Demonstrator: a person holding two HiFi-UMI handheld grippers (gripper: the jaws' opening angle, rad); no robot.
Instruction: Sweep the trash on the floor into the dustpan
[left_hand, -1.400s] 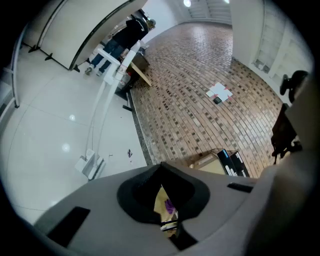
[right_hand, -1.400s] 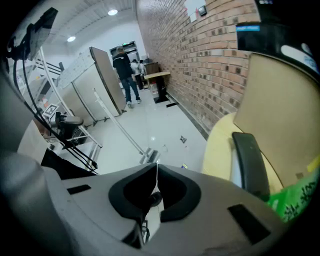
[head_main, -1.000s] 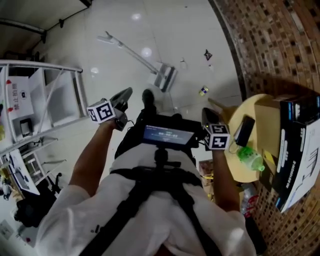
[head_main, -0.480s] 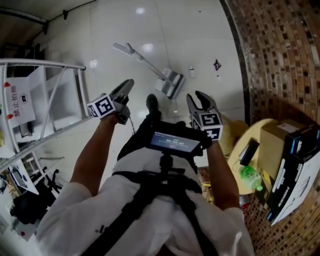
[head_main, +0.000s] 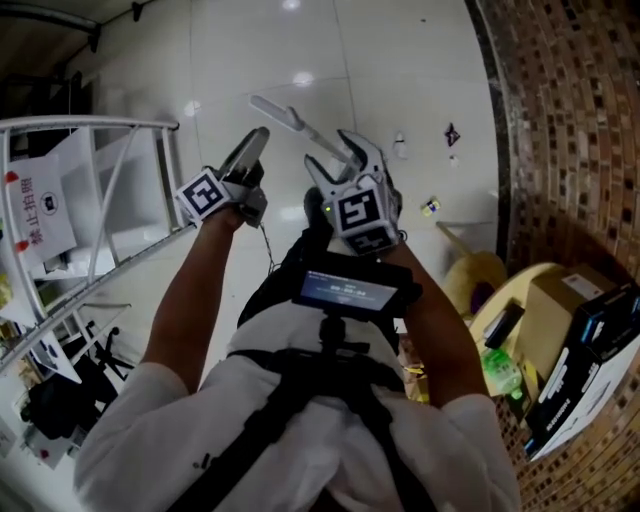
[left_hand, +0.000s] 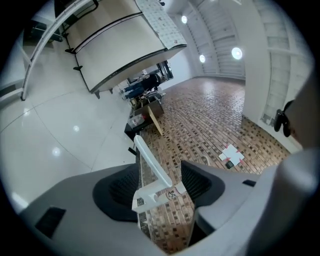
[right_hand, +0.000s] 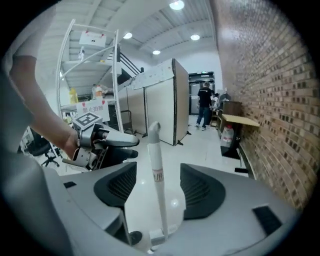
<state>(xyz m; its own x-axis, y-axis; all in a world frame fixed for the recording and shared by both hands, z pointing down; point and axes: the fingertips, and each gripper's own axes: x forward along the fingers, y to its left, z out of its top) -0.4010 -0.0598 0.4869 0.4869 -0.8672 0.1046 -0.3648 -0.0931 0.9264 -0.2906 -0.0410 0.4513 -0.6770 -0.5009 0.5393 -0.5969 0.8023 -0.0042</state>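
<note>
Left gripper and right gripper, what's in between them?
The dustpan's white handle sits between the left gripper and the right gripper, seen in the head view.

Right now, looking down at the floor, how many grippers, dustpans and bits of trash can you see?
grippers: 2, left gripper and right gripper
dustpan: 1
trash bits: 4, white bit, dark bit, tiny white bit, yellow bit
total: 7

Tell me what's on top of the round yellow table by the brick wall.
The table holds a cardboard box, a dark flat device, a green bottle and black-and-white cartons. Anything behind the cartons is covered.
</note>
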